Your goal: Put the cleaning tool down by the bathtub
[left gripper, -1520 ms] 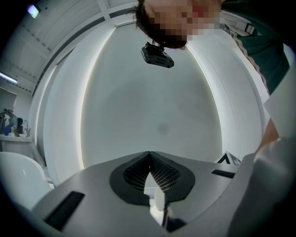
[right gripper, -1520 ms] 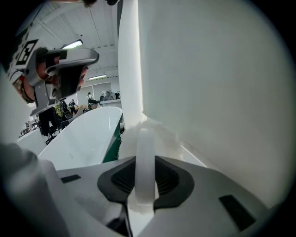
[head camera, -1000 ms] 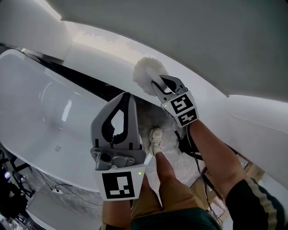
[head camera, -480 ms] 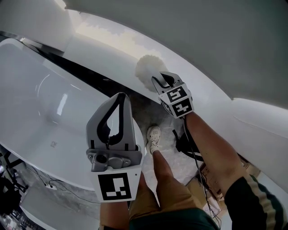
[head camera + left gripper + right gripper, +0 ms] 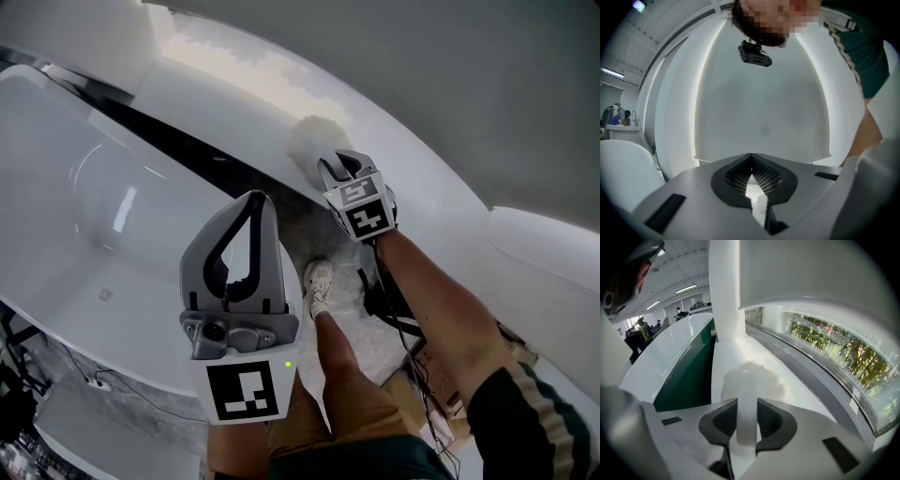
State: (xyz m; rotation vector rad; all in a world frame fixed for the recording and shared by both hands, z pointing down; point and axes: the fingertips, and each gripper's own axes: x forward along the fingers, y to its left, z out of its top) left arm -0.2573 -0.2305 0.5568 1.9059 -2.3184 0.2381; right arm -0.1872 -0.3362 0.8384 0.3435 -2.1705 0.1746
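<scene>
Bright, even light leaves soft glare streaks inside the glossy white bathtub. Both gripper views bend and darken at their round edges. Ceiling strip lights glow overhead; the fluffy white cleaning tool looks hazy, washed out.

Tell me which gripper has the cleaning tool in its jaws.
The right gripper: its jaws clamp the fluffy cleaning tool by its white handle. The left gripper has its jaws together on nothing.
</scene>
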